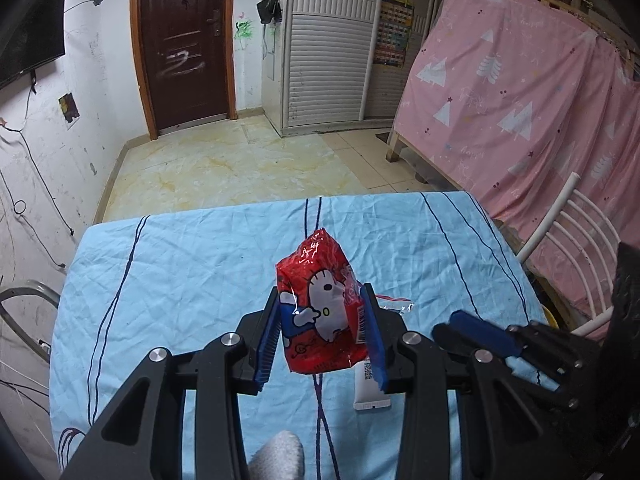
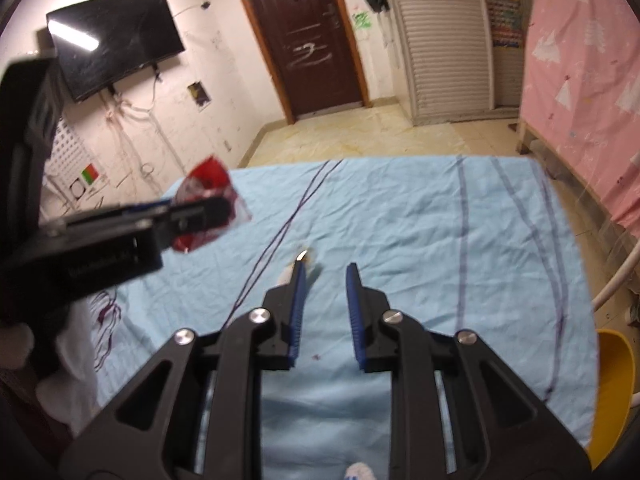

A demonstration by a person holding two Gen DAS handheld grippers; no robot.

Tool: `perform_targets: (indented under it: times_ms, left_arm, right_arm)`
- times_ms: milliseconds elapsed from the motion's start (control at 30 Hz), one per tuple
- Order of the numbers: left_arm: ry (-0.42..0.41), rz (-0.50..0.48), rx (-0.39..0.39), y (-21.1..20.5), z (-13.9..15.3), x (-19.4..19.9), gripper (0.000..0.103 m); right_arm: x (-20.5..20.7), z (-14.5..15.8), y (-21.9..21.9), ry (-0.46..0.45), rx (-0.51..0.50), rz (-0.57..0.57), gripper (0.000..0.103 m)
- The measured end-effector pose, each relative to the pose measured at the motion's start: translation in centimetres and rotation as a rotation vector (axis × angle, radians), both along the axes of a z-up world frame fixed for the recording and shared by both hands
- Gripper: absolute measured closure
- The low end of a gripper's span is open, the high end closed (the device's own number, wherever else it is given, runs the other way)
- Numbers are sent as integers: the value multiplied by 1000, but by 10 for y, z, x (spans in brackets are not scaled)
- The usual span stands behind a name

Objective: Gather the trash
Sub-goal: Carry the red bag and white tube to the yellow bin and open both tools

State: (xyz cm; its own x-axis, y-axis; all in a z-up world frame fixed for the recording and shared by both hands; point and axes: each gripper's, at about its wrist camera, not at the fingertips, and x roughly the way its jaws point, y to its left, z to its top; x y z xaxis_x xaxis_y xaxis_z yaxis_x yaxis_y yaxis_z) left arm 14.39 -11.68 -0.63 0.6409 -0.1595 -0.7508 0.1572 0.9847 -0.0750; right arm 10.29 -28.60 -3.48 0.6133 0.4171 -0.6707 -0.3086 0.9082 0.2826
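My left gripper [image 1: 322,300] is shut on a red snack wrapper [image 1: 320,312] with a white cartoon cat, held upright above the table covered in a light blue cloth [image 1: 180,280]. The wrapper also shows in the right wrist view [image 2: 208,184], pinched by the left gripper at the far left. A white tube [image 1: 370,390] and a small clear bag with a red strip [image 1: 396,304] lie on the cloth beneath. My right gripper [image 2: 326,270] is open and empty above the cloth [image 2: 440,240]; a small white scrap [image 2: 302,264] lies by its left fingertip. The right gripper also shows in the left wrist view [image 1: 472,328].
A pink curtain [image 1: 520,100] hangs at the right. A white chair back [image 1: 572,232] stands by the table's right edge. A yellow bin [image 2: 612,392] sits low at the right. A dark door [image 1: 184,40] and a wall television [image 2: 116,52] are behind, across tiled floor.
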Motion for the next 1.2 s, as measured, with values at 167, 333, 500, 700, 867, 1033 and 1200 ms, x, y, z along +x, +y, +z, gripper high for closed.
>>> perform_targets:
  times_ms: [167, 333, 500, 700, 867, 1033, 1200]
  left_arm:
    - [10, 25, -2, 16, -3, 1, 75]
    - [19, 36, -23, 32, -8, 1, 75]
    - [22, 30, -43, 40, -10, 2, 75]
    - [30, 38, -67, 47, -13, 3, 75]
    - [34, 53, -79, 53, -14, 3, 75]
    - [39, 59, -73, 53, -16, 2, 75]
    - [37, 40, -56, 38, -15, 1, 75]
  right_arm:
    - [13, -15, 23, 52, -29, 38, 84]
    - [22, -24, 42, 87, -78, 44, 83]
    - [27, -28, 55, 107, -121, 47, 73]
    - [27, -29, 78, 63, -263, 74, 73]
    - [25, -31, 84, 27, -327, 81, 83]
    - [25, -27, 68, 28, -259, 49, 84]
    - [18, -9, 43, -12, -195, 12, 83]
